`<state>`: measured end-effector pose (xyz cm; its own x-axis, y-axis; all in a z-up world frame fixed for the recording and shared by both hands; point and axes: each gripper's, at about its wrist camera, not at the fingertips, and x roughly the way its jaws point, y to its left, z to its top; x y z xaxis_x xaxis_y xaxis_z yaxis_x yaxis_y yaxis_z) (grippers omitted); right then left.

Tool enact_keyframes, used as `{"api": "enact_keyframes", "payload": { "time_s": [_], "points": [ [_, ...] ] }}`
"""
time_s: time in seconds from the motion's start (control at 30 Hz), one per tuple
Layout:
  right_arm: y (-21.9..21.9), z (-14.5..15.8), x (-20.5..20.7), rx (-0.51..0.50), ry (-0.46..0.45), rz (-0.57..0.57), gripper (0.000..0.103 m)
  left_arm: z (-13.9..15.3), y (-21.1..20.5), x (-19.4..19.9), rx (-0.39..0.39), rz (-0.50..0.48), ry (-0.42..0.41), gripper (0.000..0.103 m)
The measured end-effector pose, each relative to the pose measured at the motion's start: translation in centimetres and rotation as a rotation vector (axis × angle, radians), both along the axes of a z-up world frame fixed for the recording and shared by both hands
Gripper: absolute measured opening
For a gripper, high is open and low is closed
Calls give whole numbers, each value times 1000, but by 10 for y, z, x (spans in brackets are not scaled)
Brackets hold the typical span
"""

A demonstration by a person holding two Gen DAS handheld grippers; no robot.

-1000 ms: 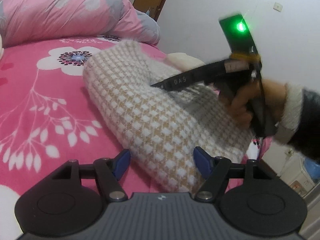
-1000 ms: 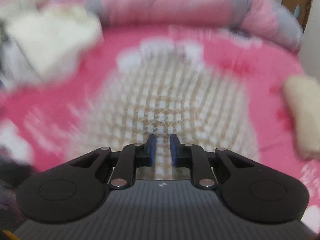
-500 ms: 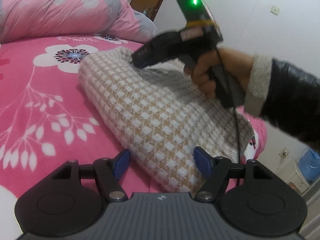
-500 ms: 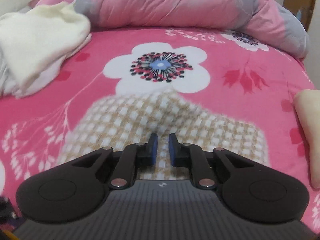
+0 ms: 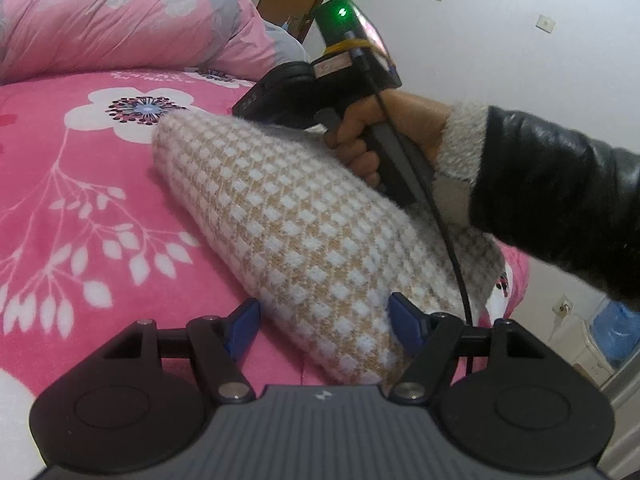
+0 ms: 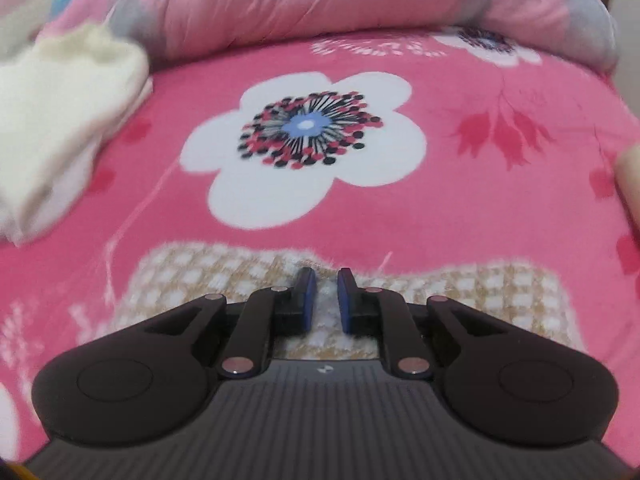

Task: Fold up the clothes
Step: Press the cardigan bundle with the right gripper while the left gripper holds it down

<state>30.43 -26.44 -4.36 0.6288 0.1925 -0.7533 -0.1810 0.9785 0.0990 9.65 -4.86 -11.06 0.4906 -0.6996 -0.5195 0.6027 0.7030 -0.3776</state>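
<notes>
Fuzzy checked knit garment [image 5: 304,216], rounded fold, pink fleece bedspread [image 5: 60,208]

Tan-and-white checked garment [image 5: 304,216], perhaps knitted

Both views are taken close and angled down from the wrists — the checked knit garment [image 5: 304,232] [image 6: 224,276] and pink floral bedspread [image 5: 72,184] [image 6: 460,208] are shared.

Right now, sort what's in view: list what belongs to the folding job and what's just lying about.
Belongs to the job:
- checked knit garment
- right gripper, jaws nearly shut over the garment's edge
- left gripper, jaws wide at its near end

Just lying about:
- cream cloth pile
- pale folded item at the right edge
- rolled pink quilt
- flowered pink bedspread
</notes>
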Motion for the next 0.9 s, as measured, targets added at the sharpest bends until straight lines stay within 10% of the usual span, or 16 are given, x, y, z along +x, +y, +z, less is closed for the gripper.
{"api": "enact_keyframes", "payload": {
  "time_s": [0.27,0.5,0.9],
  "points": [
    [7,86,-49,2,-216,75,13,-1,3,0,-12,2,20,73],
    [19,4,-22,33,-71,72,11,-1,5,0,-15,22,14,73],
    [38,70,-77,-14,-147,181,12,1,3,-4,-5,32,24,73]
  ]
}}
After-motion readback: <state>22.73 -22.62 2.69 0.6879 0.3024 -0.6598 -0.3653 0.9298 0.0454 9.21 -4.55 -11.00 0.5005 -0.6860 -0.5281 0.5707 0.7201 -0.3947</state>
